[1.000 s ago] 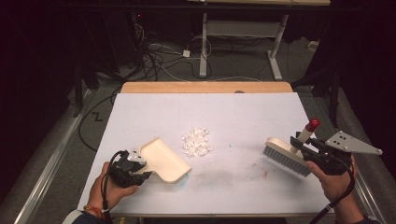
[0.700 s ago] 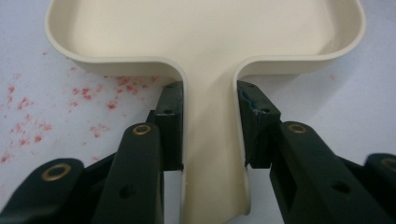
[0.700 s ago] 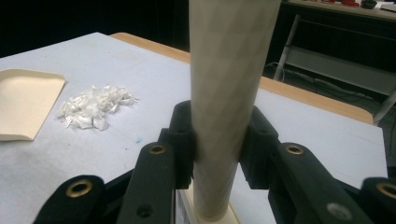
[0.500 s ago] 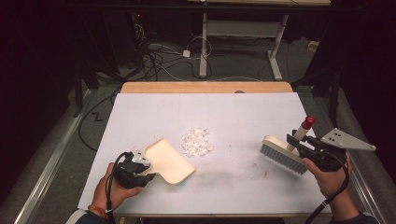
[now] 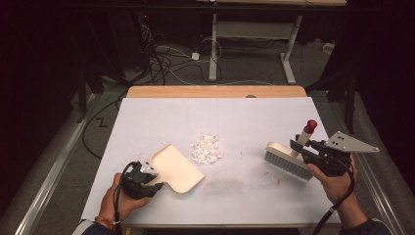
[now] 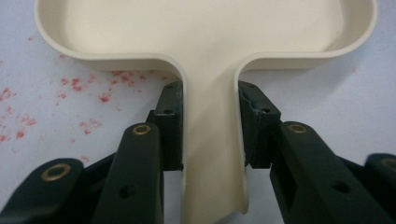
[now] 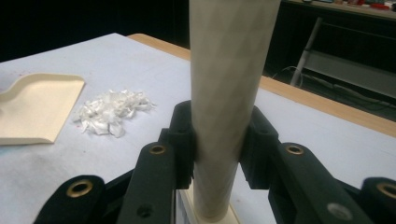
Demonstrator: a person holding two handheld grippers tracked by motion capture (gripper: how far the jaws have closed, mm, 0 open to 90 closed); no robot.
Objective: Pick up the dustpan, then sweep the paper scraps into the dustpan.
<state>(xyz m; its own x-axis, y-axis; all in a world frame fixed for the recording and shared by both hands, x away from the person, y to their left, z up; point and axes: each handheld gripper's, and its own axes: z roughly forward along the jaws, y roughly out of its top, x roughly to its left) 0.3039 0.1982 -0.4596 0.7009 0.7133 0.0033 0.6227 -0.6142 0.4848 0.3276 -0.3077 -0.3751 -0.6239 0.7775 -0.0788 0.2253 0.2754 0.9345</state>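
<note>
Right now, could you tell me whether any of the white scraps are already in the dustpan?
No, the dustpan is bare, and the white scraps lie piled on the table beside it.

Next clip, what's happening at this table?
A person works at a white-covered table with a hand-held gripper in each hand. The left hand-held gripper is clamped on the handle of a cream plastic dustpan, which lies flat. The right hand-held gripper grips the pale handle of a white-bristled brush. A small pile of white shreds sits between them, unswept and apart from both tools.
</note>
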